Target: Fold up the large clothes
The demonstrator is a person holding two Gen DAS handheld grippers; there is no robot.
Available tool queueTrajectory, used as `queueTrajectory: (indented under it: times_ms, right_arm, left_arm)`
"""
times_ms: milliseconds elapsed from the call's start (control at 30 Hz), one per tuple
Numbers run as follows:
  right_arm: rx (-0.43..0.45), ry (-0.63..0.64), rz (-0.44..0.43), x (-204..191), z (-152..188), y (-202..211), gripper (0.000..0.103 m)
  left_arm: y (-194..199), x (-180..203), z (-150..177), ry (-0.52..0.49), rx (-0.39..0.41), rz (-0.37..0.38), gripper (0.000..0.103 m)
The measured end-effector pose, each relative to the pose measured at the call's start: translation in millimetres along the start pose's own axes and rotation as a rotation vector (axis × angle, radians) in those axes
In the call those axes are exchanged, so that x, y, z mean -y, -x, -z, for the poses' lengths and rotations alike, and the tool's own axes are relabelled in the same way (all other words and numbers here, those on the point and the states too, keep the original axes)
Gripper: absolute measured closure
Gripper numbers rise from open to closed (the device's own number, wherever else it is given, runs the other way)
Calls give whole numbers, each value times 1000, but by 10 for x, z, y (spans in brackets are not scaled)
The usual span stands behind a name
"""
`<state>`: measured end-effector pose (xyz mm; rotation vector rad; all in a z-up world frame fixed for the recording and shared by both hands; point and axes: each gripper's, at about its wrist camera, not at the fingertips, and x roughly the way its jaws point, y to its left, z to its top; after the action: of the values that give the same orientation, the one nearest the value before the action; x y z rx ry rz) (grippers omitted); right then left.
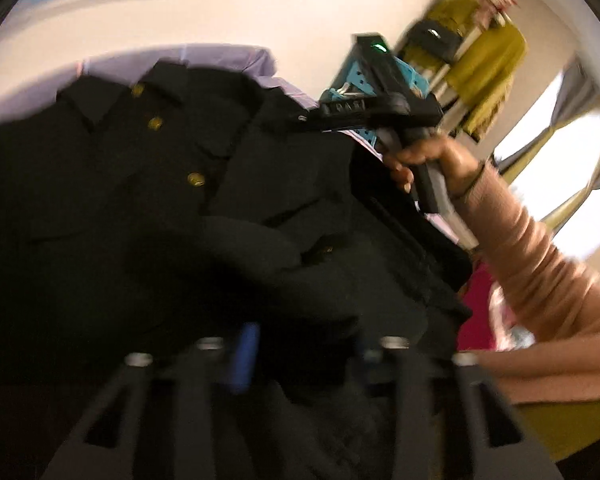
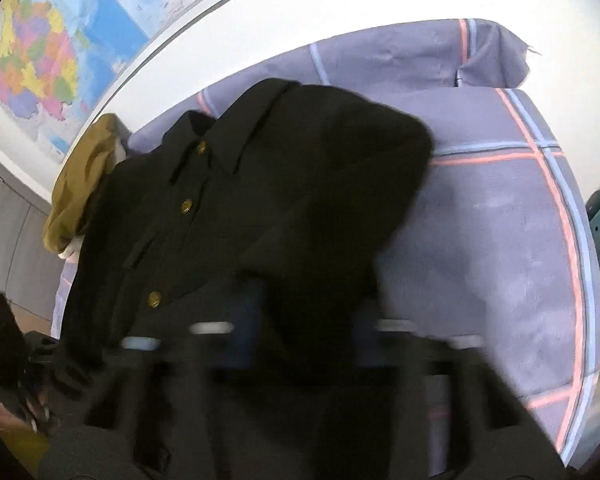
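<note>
Coat: a big black cloth coat with round gold buttons (image 2: 228, 216) lies on the bed, front side up, collar toward the wall. In the left wrist view the same coat (image 1: 112, 184) fills the middle, and three gold buttons run down its front.

Sleeve: one black part of the coat is folded over the front, on the side away from the buttons. Its loose end comes down to the right gripper.

Bed: a purple bed sheet with pink and light blue stripes (image 2: 512, 248) is under the coat. A lot of bare sheet shows beside the coat.

Left gripper: the black two-finger tool in the left hand (image 1: 304, 360) is low over the bottom part of the coat. Dark cloth sits between its blue-tipped fingers and they look pressed on it, but the picture is blurry, so I cannot tell for sure.

Right gripper: the black two-finger tool in the right hand (image 2: 304, 328) has dark coat cloth between its fingers and seems to pinch it. In the left wrist view this tool (image 1: 312, 118) points at the coat's far edge.

Right hand: a bare hand with a pink sleeve (image 1: 428, 164) holds the handle of that tool.

Wall: a bright coloured map (image 2: 60, 40) hangs there.

Side things: an olive green cloth (image 2: 80, 184) sits past the coat, and yellow-green clothes (image 1: 484, 60) hang farther off.
</note>
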<state>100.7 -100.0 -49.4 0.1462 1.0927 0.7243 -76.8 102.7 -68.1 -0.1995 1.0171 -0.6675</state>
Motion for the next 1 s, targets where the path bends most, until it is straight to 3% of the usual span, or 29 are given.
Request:
queueTrajectory:
  times_ms: [67,200,233,267,300,367,400,433,467,667,800,833,933,967,1000]
  right_arm:
    - [51,-15,-50,72,-36,187,95]
    - [193,-106,-79,314,-49,590,96]
    - [202,-121,-64,376,-42,600,96]
    - [206,-133,-47,418,-32,576,95]
    - [195,-157,-41,471,-3,503,95]
    - [164,-185,-14,554,51,389,89]
    - [154,-195,0,571,78,357,83]
    - [156,-207,16,579,94,347,71]
    - [164,-212,27,570,102,356,69]
    - [221,-197,-3,539,231,610,62]
    - [235,-155,12,401,254,672,60]
    - [238,-138,13,353,264,685,55]
    - [245,-95,30,240,276,706,54]
    - [246,-78,39,206,275,711,54]
    - [246,-58,49,169,271,718,54]
  left_arm:
    - [151,-131,-76,11,47,-24,90]
    - [634,-450,-259,27,204,-96,94]
    - [715,-547,-309,59,227,-142,89]
    - [770,-704,-356,111,228,-224,67]
    - [793,-800,-373,141,224,-283,62]
    - [788,-877,-362,158,211,-381,62]
    - [779,-830,-333,133,198,-373,61]
    - [770,-735,-290,101,191,-341,54]
    - [752,-628,-258,70,185,-326,47]
    - [413,317,57,-224,143,-222,21]
    - [-79,646,141,-365,69,-294,20]
    - [-201,639,148,-372,39,-330,21]
    - [-315,423,92,-294,-6,-408,69]
    - [-240,310,56,-253,6,-389,81]
    - [-35,130,19,-182,47,-341,83]
